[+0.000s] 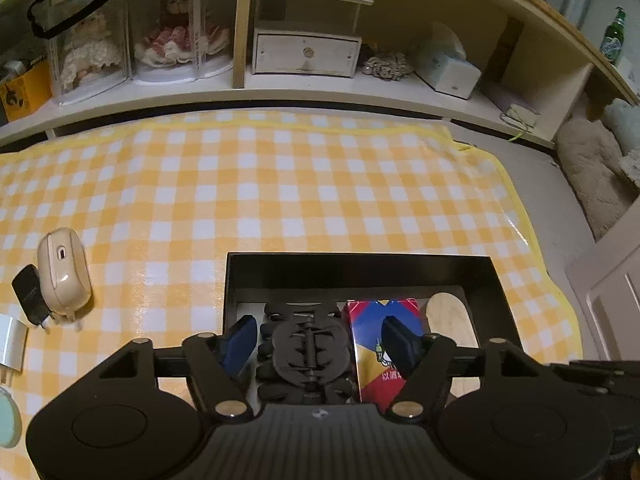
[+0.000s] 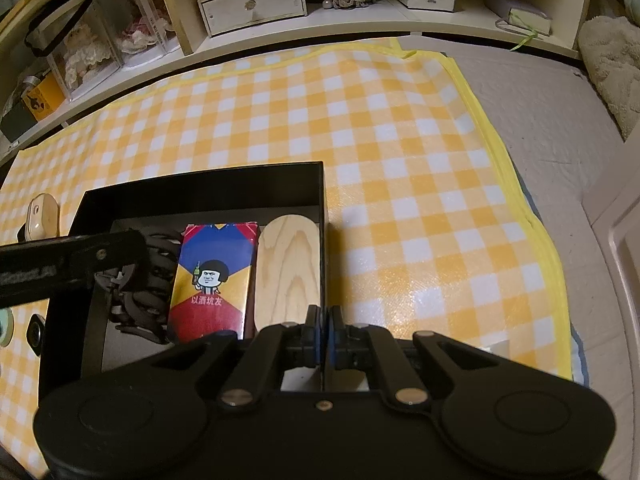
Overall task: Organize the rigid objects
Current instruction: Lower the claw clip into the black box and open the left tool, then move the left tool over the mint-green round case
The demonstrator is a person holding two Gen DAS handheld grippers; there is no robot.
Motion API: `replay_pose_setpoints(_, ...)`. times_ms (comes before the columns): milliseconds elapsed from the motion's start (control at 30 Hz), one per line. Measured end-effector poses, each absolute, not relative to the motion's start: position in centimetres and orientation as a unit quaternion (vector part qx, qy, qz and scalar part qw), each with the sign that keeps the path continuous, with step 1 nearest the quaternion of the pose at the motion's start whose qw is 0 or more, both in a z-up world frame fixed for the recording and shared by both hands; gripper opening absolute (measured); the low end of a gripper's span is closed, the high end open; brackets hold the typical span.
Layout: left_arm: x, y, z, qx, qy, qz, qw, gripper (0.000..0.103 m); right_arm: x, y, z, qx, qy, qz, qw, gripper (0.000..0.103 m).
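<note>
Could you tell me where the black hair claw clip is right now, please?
The black hair claw clip lies inside the black box, at its left end beside the colourful card box, between the open left tongs.

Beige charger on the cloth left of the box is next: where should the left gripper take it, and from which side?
Grip the beige charger across its rounded body, on the two broad faces, coming from above. It lies with its prongs toward the near edge, and a black adapter sits close on its left, so keep the fingers clear of that side.
</note>
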State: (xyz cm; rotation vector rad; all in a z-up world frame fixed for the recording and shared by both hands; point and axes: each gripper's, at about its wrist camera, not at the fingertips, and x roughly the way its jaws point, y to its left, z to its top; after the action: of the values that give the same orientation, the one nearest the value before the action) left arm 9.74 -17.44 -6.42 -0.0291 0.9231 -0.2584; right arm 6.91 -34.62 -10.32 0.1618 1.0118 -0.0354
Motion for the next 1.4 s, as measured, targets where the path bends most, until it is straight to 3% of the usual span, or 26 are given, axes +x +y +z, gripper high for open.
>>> replay_pose_setpoints(200, 8.8, -16.5, -5.1, -0.011, 0.444, -0.146, 0.884, 0.080, 6.7, -34.4, -10.3, 0.074, 0.481, -0.018, 0.873, 0.004)
replay_pose_setpoints(300, 8.0, -16.2, -4.4, -0.002, 0.439, -0.144, 0.887, 0.095, 6.8, -34.3, -10.2, 0.073, 0.479, -0.017, 0.874, 0.004)
replay_pose_setpoints(433, 7.1, -15.4, -3.4, -0.005, 0.438, -0.160, 0.885, 0.103, 6.7, -34.3, -10.2, 0.073, 0.479, -0.017, 0.874, 0.004)
replay_pose_setpoints(1400, 5.9, 0.5, -0.6, -0.003, 0.433, -0.088, 0.897, 0.103, 6.4, -34.5, -10.4, 0.065, 0.484, -0.018, 0.872, 0.003)
